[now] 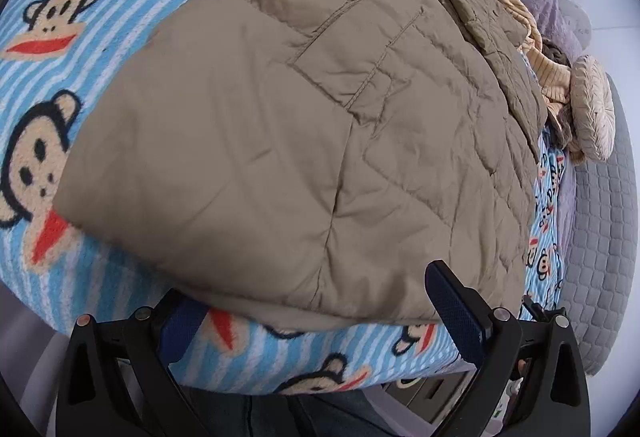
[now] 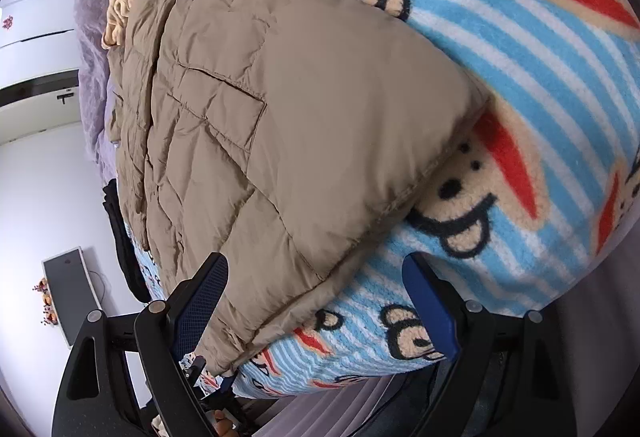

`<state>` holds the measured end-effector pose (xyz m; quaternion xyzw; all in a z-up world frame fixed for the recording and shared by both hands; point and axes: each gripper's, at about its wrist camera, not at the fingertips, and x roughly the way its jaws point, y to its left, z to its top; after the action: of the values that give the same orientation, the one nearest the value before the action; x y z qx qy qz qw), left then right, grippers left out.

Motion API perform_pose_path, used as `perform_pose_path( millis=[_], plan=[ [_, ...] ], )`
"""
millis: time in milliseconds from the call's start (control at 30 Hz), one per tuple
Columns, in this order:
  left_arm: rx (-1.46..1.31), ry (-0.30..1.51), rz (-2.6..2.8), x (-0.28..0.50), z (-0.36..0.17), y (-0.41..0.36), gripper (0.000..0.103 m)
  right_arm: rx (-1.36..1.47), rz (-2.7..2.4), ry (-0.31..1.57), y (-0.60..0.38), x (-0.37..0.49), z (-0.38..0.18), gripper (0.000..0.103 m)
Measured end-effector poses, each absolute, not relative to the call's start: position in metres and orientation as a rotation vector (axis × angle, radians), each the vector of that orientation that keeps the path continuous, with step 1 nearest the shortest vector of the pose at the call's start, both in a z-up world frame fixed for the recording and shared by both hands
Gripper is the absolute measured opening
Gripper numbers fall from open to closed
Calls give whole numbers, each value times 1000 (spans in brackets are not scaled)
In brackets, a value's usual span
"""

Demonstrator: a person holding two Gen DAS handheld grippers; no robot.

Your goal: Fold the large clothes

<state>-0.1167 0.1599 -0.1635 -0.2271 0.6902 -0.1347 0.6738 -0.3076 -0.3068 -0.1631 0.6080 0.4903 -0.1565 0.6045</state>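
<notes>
Both the left gripper [image 1: 320, 321] and right gripper [image 2: 316, 305] stand apart around the tan quilted padded jacket's [image 1: 304, 125] near hem at the blanket's [image 1: 100, 269] front edge; each should bite deep before lifting.

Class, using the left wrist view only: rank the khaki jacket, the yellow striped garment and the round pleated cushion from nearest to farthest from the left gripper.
From the left gripper:
1. Khaki jacket: its near hem lies right between the open fingers.
2. Round pleated cushion: far right, at the bed's edge.
3. Yellow striped garment: behind the jacket, upper right; only slightly beyond the cushion, so this pair is a near call.
</notes>
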Motion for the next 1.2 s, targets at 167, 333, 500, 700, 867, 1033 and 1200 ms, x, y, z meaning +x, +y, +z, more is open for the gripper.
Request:
perform_pose_path(
  millis=[167,333,500,700,867,1033,1200],
  plan=[
    [-490,1560,-263,-101,-172,141,102,1424,-343,1143,-310,-295,-171,91],
    [-456,1540,-253,-97,-169,131,102,1449,-296,1132,-311,-284,-174,91],
    [-436,1515,-252,-90,-160,124,71,1471,-280,1145,-314,-276,-179,91],
    [-357,1481,-271,-82,-144,121,20,1446,-281,1181,-319,-267,-177,40],
    [-283,1436,-293,-76,-119,116,13,1366,-241,1203,-321,-250,-163,12],
    [-288,1381,-310,-64,-89,118,13,1264,-165,1193,-326,-224,-135,12],
    [-299,1310,-302,-43,-55,113,13,1191,-97,1152,-337,-194,-104,11]
  ],
)
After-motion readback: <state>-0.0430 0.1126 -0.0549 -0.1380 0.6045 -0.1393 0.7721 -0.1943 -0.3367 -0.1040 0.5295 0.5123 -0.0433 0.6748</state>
